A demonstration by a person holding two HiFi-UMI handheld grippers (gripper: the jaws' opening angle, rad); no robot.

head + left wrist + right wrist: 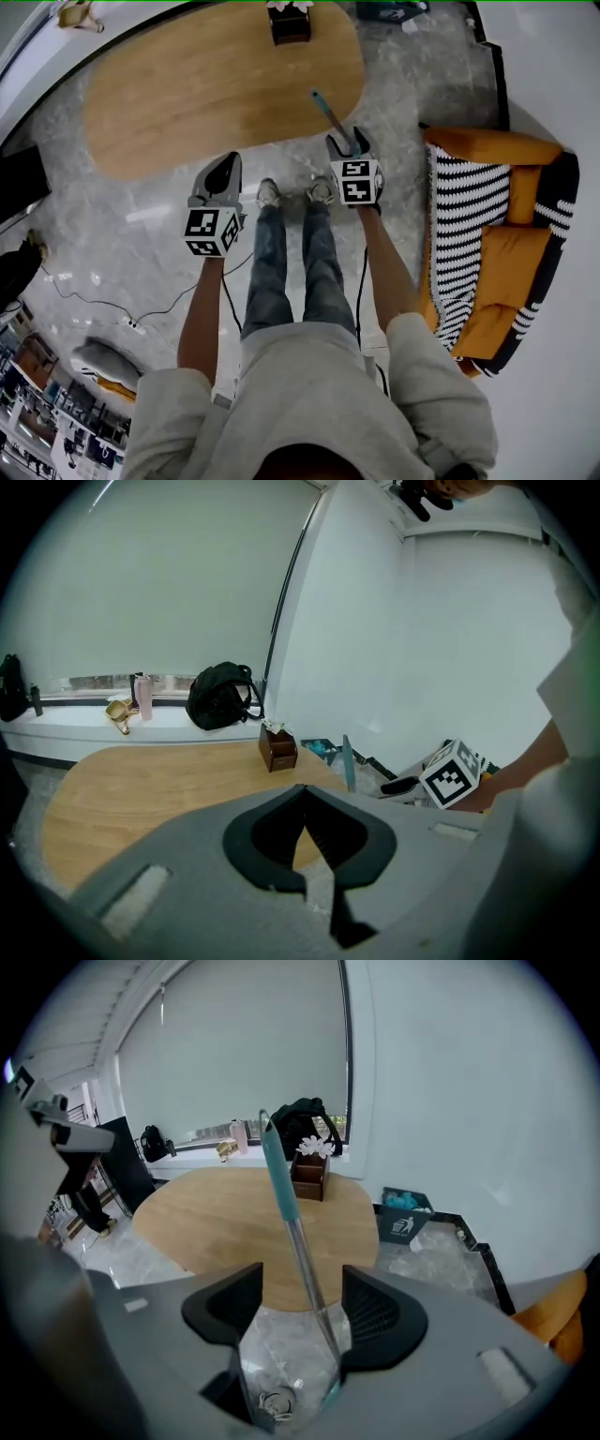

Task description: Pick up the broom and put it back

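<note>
Off the near edge of the wooden bench (206,84), toward its left half, the left gripper (302,799) hung idle above the floor (141,216), its fingers (267,841) closed together on nothing. Further right along that same edge, the right gripper (302,1281) held its fingers (230,1302) spread wide, with the broom (286,1199) handle standing tilted between them, teal grip uppermost. The shaft ran close to the right-hand finger, and neither pad pressed it. I could not see the broom's head, nor tell whether the handle leaned on the bench rim.

That looked to me like the risk. The handle seemed only loosely propped, so a nudge from one finger before both closed could tip it over onto the floor. An off-centre grip on so thin and smooth a shaft might also let it twist or slip once lifted, swinging the long end toward the small brown box (289,26) at the bench's far side.
</note>
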